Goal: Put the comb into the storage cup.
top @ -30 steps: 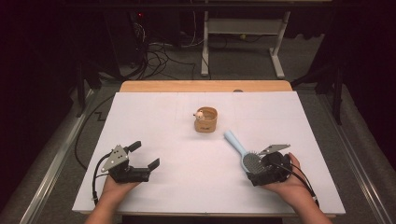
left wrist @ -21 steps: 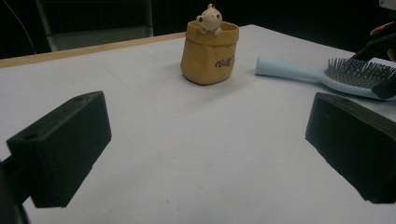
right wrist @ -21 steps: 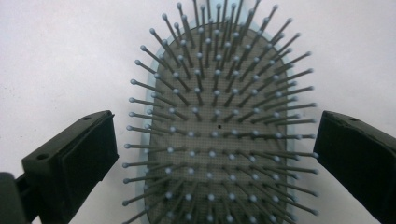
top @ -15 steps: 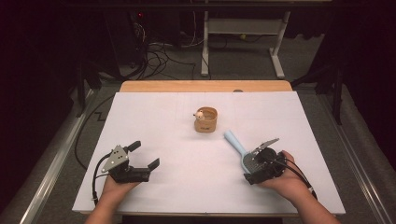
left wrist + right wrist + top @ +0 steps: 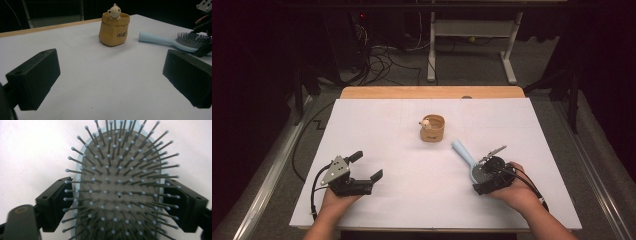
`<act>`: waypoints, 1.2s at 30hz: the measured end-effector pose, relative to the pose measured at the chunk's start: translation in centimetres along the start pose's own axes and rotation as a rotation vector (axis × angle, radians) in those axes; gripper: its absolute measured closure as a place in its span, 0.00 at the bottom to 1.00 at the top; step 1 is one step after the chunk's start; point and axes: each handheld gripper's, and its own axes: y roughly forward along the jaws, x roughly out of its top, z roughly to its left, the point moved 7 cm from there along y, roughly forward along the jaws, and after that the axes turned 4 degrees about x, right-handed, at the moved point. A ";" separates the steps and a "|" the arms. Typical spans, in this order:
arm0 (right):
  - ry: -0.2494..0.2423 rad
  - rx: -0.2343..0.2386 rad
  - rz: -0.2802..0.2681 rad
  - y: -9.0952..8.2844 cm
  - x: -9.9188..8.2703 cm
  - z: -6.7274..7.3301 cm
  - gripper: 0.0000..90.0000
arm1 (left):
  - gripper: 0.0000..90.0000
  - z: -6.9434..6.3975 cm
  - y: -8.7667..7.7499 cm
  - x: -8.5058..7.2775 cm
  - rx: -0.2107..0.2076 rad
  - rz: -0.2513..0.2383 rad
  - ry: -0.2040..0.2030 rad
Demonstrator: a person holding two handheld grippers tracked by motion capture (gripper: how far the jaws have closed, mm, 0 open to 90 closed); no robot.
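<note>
Pouch (image 5: 432,128) just beyond hairbrush (image 5: 464,154)

A big white sheet (image 5: 412,200) is spread over a table, and a strip of light wood (image 5: 432,92) is seen at its far edge. The floor (image 5: 472,65) behind is covered in grey carpet. A tangle of black cables (image 5: 382,57) is left on it. A white metal stand (image 5: 472,35) is placed farther back. The room is kept dark all around.

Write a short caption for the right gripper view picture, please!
Right gripper closing its black jaws on the head of a light blue bristly plastic hairbrush on the white table.
</note>
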 end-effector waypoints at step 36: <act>-0.012 0.010 0.067 0.1 0.1 -0.2 0.20 | 0.03 -0.3 0.0 0.0 -0.005 0.002 0.003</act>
